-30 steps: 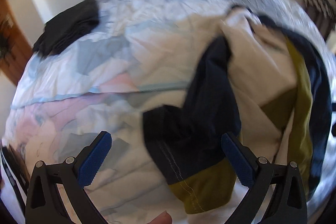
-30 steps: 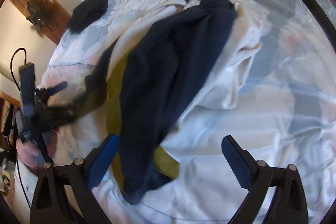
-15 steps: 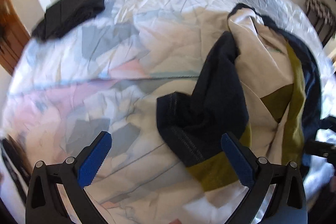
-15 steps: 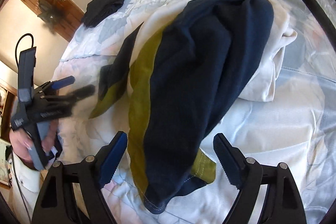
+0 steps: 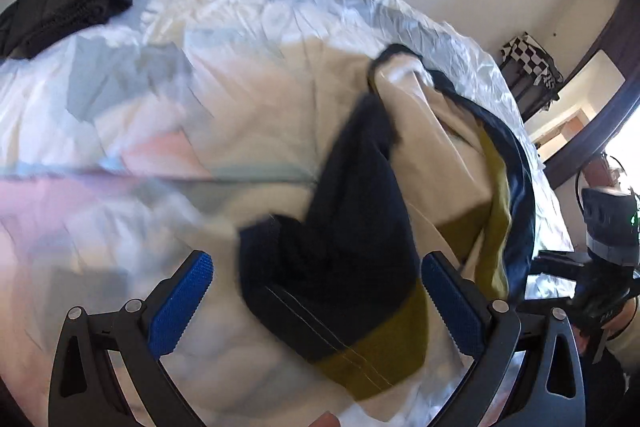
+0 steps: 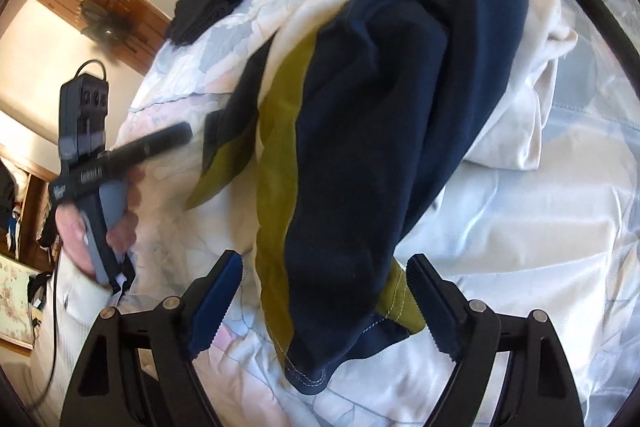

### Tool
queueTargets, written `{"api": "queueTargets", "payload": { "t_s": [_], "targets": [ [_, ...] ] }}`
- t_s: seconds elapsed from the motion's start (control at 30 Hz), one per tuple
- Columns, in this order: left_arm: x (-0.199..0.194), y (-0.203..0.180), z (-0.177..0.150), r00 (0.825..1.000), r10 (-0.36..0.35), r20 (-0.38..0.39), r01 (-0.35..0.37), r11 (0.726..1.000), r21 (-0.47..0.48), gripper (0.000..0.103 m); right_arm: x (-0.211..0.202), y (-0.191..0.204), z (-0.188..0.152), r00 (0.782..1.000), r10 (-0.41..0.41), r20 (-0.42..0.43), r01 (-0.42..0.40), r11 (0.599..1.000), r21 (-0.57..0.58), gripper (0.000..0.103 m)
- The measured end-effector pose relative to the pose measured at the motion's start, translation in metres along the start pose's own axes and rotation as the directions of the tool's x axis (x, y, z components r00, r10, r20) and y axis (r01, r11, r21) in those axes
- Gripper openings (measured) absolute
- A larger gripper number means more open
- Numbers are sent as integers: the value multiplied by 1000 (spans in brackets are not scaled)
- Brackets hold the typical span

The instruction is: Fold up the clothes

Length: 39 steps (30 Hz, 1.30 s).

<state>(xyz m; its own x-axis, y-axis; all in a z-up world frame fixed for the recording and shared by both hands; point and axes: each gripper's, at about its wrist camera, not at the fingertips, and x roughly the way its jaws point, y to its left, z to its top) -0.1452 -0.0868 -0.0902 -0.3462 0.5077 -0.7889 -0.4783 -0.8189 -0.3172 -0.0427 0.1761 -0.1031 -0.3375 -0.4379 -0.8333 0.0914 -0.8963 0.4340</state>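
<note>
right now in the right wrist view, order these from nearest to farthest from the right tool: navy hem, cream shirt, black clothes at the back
1. navy hem: just ahead of the right tool, between its open fingers.
2. cream shirt: farther out, to the right, under the navy garment.
3. black clothes: farthest, at the far left corner of the bed.

We count two hand-held grippers: left hand-held gripper [image 5: 318, 301] with jaws spread, right hand-held gripper [image 6: 322, 303] likewise spread. One navy, olive and cream garment [image 6: 384, 115] crumpled on one bed [image 6: 540, 267]. One black garment [image 5: 68, 7] near far edge. One checkered item [image 5: 530, 61] by wall; we cannot tell what it is.
</note>
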Motion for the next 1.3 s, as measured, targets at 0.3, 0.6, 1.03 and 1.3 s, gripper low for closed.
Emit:
{"api": "queueTargets", "payload": {
  "t_s": [0.3, 0.6, 1.03, 1.3],
  "targets": [
    [45, 5, -1, 995, -44, -91, 45, 999, 9, 102, 7, -11, 0, 999, 7, -33, -6, 1000, 29, 87],
    [54, 18, 2, 987, -115, -111, 100, 986, -137, 28, 7, -17, -6, 999, 1, -35, 0, 1000, 29, 87],
    [49, 8, -3, 990, -77, -121, 63, 992, -111, 8, 14, 2, -1, 998, 54, -8, -54, 998, 9, 54],
    [46, 5, -7, 994, -51, -95, 41, 993, -108, 7, -10, 13, -2, 999, 52, 16, -51, 996, -78, 13]
  ]
}}
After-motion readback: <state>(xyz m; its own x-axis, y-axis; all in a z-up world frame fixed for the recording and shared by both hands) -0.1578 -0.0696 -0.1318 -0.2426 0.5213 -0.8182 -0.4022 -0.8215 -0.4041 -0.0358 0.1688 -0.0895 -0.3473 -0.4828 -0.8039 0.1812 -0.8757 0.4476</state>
